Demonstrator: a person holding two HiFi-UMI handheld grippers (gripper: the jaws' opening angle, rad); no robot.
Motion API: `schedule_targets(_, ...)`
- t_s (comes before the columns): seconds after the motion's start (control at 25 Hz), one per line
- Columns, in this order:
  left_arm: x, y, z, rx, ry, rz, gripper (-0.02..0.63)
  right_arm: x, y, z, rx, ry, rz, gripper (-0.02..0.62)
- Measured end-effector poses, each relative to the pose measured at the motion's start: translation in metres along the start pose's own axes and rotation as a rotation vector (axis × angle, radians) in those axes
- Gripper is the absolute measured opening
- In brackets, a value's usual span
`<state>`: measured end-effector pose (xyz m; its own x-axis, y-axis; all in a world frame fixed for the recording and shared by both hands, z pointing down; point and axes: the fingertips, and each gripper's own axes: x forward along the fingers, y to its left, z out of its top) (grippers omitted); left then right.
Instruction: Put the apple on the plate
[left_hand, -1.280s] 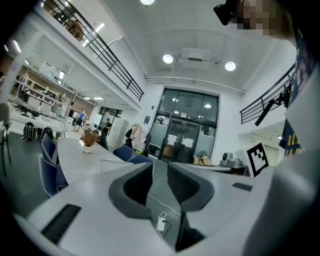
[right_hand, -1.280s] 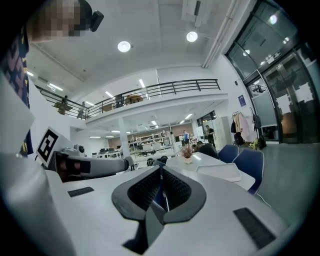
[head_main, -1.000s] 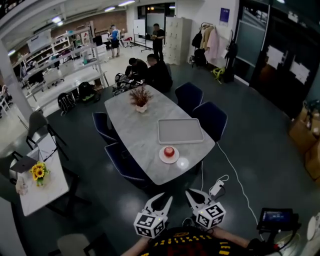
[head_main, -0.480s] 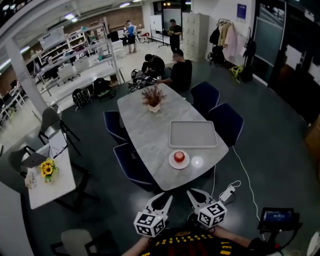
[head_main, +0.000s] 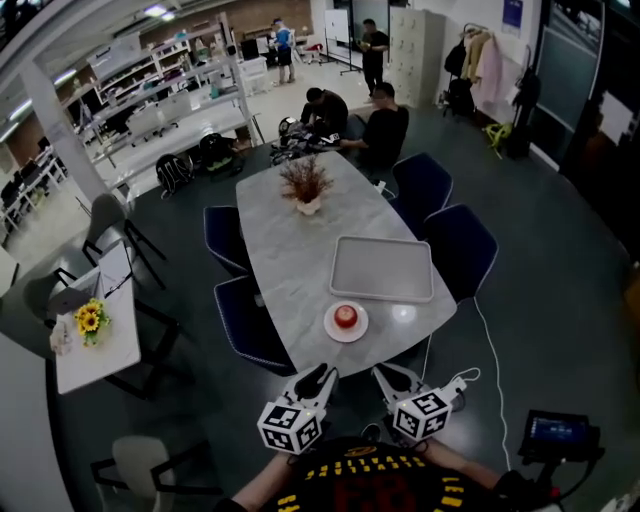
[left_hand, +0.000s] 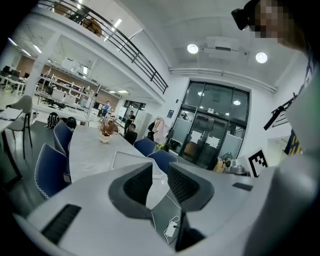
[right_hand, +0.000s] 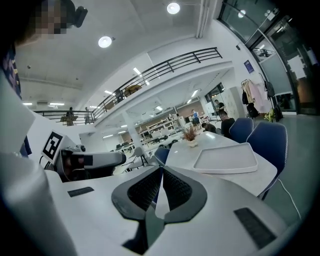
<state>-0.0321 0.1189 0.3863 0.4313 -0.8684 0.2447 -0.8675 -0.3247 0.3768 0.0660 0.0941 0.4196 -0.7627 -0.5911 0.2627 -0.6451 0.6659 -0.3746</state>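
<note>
A red apple (head_main: 345, 316) sits on a small white plate (head_main: 331, 330) near the front end of the grey marble table (head_main: 290, 240). Both grippers hover off the table's front end, over the dark floor, and point at it. My left gripper (head_main: 318, 380) is open, with a bare gap between its pads (left_hand: 140, 182). The tips of my right gripper (head_main: 386, 376) meet with nothing held; its pads (right_hand: 176, 189) touch at the front. Neither gripper view shows the apple or the plate; the jaws block that part of the table.
An empty grey tray (head_main: 382, 268) lies behind the plate, and a potted plant (head_main: 306, 185) stands further back. Blue chairs (head_main: 245, 330) flank the table. A power strip with cable (head_main: 455, 385) lies on the floor at right. People (head_main: 385, 125) sit at the far end.
The table, with the apple on the plate, has come nearer and lower in the head view. Both grippers have moved forward toward the table's front end. Their jaws look unchanged.
</note>
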Motion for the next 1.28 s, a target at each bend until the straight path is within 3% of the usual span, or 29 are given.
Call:
schedule_targets(0.36, 0.034, 0.005, -0.002, -0.028, -0.011, 0.083, 0.095, 0.007, -0.05, -0.002, 0.019, 0.05, 0.025, 0.006)
schedule_targets(0.68, 0.051, 0.027, -0.027, -0.083, 0.061, 0.129, 0.095, 0.025, -0.081, 0.001, 0.0, 0.071, 0.006, 0.007)
schedule_targets(0.96, 0.086, 0.071, -0.028, -0.107, 0.111, 0.112, 0.095, 0.069, -0.102, -0.001, -0.026, 0.113, -0.018, 0.008)
schedule_targets(1.04, 0.1, 0.086, -0.036, -0.116, 0.147, 0.1, 0.095, 0.084, -0.113, -0.012, -0.014, 0.145, -0.03, 0.015)
schedule_targets(1.08, 0.106, 0.092, -0.039, -0.114, 0.168, 0.09, 0.095, 0.091, -0.116, -0.015, -0.009, 0.161, -0.038, 0.056)
schedule_targets(1.28, 0.126, 0.122, -0.048, -0.097, 0.252, 0.062, 0.095, 0.121, -0.12, -0.027, -0.011, 0.231, -0.071, 0.061)
